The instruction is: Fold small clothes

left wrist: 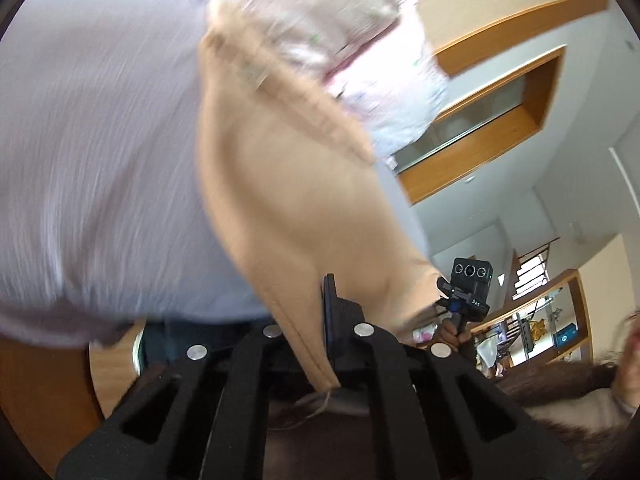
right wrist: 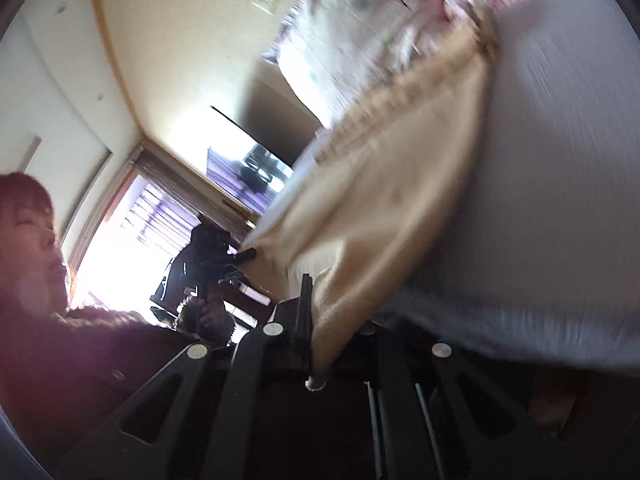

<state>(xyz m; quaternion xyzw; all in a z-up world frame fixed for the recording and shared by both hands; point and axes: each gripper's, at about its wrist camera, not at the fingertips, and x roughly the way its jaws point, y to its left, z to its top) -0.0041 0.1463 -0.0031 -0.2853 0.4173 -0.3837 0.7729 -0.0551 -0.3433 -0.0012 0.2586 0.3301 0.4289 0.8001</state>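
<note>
A tan cloth garment [left wrist: 288, 184] hangs stretched in the air between both grippers. My left gripper [left wrist: 320, 332] is shut on one corner of its hem. My right gripper [right wrist: 320, 320] is shut on another corner of the same tan garment [right wrist: 392, 184]. The other gripper with its camera shows in the left wrist view [left wrist: 468, 292] and, dark and backlit, in the right wrist view [right wrist: 212, 268]. Both views are tilted and blurred by motion.
A pale lilac sheet [left wrist: 100, 152] covers the surface below; it also shows in the right wrist view [right wrist: 552, 160]. A white printed cloth [left wrist: 360, 40] lies at its far end. The person [right wrist: 36, 248] is close, with a bright window [right wrist: 132, 232] behind.
</note>
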